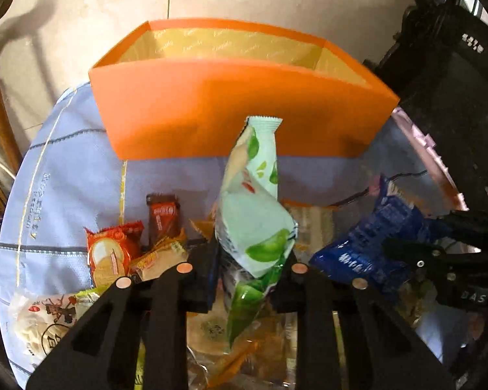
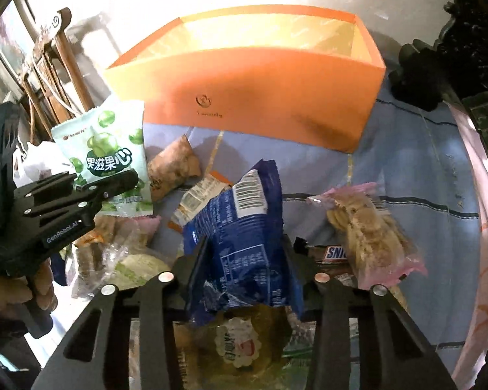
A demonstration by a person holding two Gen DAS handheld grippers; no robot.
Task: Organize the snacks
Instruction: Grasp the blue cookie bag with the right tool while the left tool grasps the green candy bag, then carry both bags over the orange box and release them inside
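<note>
Orange box [image 1: 244,110] stands open on the blue cloth [image 1: 65,169]. In front of the box, the left gripper [image 1: 250,273] is clenched on a green packet [image 1: 253,214], held upright. Beside it, the right gripper [image 2: 244,260] grasps a blue packet [image 2: 244,227]. More snacks lie before the box.

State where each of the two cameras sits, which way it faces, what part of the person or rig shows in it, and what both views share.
Left wrist: on the left gripper, looking down past its fingers at the green packet it grips; the right gripper shows.
Right wrist: on the right gripper, looking down at its blue packet; the left gripper and a hand show.
Shared: orange box, both packets, blue cloth.
</note>
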